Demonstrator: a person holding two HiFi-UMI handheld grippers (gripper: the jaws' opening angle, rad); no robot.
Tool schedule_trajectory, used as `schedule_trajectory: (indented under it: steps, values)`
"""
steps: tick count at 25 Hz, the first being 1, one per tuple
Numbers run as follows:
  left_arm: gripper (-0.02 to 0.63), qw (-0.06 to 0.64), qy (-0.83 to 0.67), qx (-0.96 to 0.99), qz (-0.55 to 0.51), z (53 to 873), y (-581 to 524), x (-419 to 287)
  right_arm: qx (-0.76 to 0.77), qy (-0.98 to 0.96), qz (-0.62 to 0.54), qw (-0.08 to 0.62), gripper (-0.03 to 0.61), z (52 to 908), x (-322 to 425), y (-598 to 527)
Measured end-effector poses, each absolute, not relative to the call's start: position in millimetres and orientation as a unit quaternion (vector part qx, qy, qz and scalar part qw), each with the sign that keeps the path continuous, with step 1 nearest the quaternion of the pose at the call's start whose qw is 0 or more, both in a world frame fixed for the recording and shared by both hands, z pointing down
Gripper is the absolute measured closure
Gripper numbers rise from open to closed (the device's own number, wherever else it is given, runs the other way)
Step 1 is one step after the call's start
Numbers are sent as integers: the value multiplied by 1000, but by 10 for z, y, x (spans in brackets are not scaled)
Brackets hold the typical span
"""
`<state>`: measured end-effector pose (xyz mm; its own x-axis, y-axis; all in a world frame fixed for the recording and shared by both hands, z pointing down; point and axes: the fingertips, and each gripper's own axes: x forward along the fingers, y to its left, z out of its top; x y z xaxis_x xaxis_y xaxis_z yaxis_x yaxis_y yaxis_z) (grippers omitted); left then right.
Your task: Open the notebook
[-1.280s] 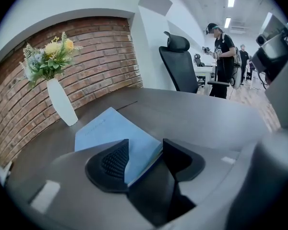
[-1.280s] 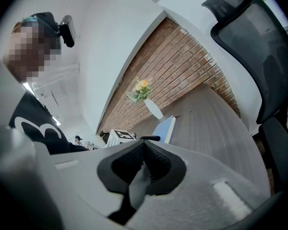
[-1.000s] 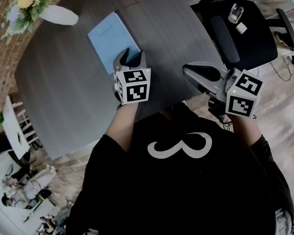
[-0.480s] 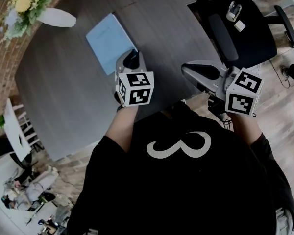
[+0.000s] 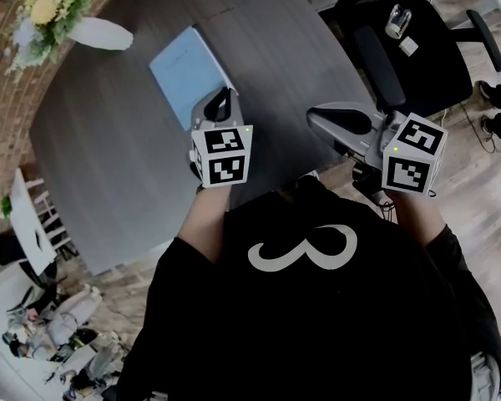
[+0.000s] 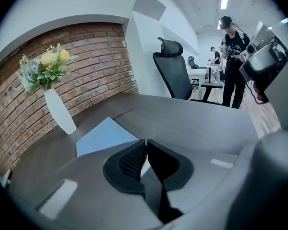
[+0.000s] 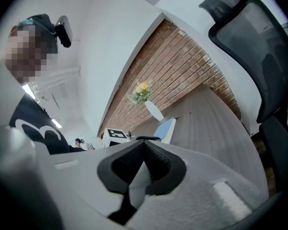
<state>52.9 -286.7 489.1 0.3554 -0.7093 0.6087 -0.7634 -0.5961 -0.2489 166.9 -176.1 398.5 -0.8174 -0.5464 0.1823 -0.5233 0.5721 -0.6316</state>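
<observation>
On the left gripper (image 5: 225, 97) the jaws have just been closing, now almost together at a corner of the notebook (image 5: 184, 69), nothing visibly caught. Pinch the cover alone and lift slowly.

One worktop (image 5: 108, 157). On it lie one light blue notebook (image 5: 188, 69) and, beyond the notebook, one white vase (image 5: 100, 32) holding one bunch of flowers (image 5: 46, 2). Two tools: the left tool (image 5: 221, 103) at the notebook's near corner, the right tool (image 5: 317, 122) to the notebook's right. Two marker cubes (image 5: 223, 155), one per tool. One black office chair (image 5: 417, 65) stands right of the notebook, with two small items (image 5: 398, 21) on its seat. Two people (image 6: 235, 56) stand in the background of the left gripper view.
</observation>
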Motion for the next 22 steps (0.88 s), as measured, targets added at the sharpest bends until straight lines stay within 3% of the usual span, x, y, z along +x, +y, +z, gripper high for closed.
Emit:
schedule_trajectory:
  steps: [22]
  values:
    - [584,144,-538,817,152,3983,-2762,-355,-254,909,-331,20,578,3638,1223,-1896]
